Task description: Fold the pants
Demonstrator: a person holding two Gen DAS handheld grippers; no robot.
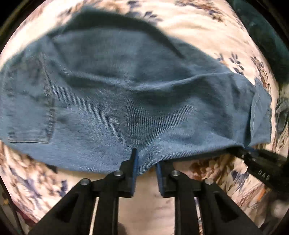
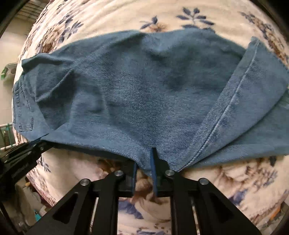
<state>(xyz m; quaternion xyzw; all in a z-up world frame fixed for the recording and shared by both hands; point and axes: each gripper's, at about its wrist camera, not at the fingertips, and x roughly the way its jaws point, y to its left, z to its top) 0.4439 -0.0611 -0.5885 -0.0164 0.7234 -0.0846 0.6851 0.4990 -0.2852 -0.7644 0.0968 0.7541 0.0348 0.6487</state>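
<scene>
Blue denim fills the left wrist view: pants [image 1: 126,99] spread over the middle of the floral blanket [image 1: 198,32], back pocket [image 1: 28,101] toward the blanket's left side. Nearest edge raised off the blanket, with a dark shadow beneath. Left tongs [image 1: 146,159] clamped on a bunched fold of that edge, one pad above the cloth, the other tucked under it. Right tongs [image 1: 249,155] enter from the blanket's right side and bite the same edge near its corner. Probably two grips along one edge so that the layer lifts evenly and can be carried over as a single flap.

Same denim in the right wrist view: pants [image 2: 144,90] across the centre of the blanket [image 2: 108,16], pocket [image 2: 22,112] far left, a seamed leg panel [image 2: 225,108] slanting down the right. Right tongs [image 2: 144,160] closed on the near edge, a tongue of cloth pinched between the blue pads. Left tongs [image 2: 38,142] at the blanket's left side, nipping the corner there. Edge stretched between both grips and clear of the blanket, which suggests a fold mid-way.
</scene>
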